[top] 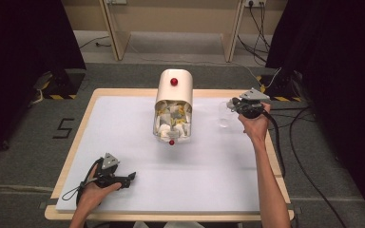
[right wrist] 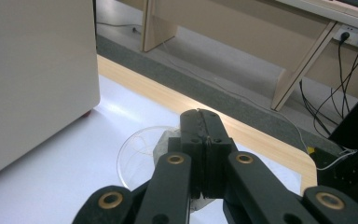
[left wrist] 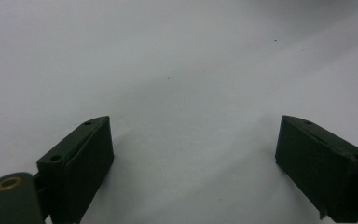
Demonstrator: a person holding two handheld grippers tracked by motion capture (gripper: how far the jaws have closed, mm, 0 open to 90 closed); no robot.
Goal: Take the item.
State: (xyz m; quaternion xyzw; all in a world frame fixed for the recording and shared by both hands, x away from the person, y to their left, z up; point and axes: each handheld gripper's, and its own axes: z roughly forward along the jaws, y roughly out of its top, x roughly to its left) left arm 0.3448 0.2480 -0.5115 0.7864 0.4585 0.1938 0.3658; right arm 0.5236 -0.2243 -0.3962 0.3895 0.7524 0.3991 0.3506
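We observe the right gripper (top: 231,105) at the far right of the table, held in the person's right hand (top: 255,124) above a clear plastic cup (top: 225,115). In the right gripper view, the right gripper (right wrist: 203,122) has its two black jaws pressed flat together, with a thin string or thread visible along the seam between them. A small grey-white tea bag (right wrist: 164,145) hangs just beneath the jaw tips, over the open mouth of the clear plastic cup (right wrist: 137,154). We therefore read the jaws as clenched on the string of the tea bag. Whether the bag touches the cup rim cannot be determined.

The cup stands on the white table mat (top: 123,123), just beside the right side of the cream dispenser box (top: 173,102). This box stands at the centre far side of the mat; its clear front panel shows a stack of white and yellow tea bags inside. A red knob (top: 174,81) sits on its top, and a second red knob (top: 171,142) on the lower front edge. In the right gripper view, the box wall (right wrist: 32,79) rises to the left of the cup.

The left gripper (top: 129,179) rests low on the near left part of the mat, held in the left hand (top: 95,190), well apart from the box and cup. In the left gripper view, the left gripper (left wrist: 193,158) has its jaws spread wide, with bare mat (left wrist: 177,70) between them and nothing grasped.
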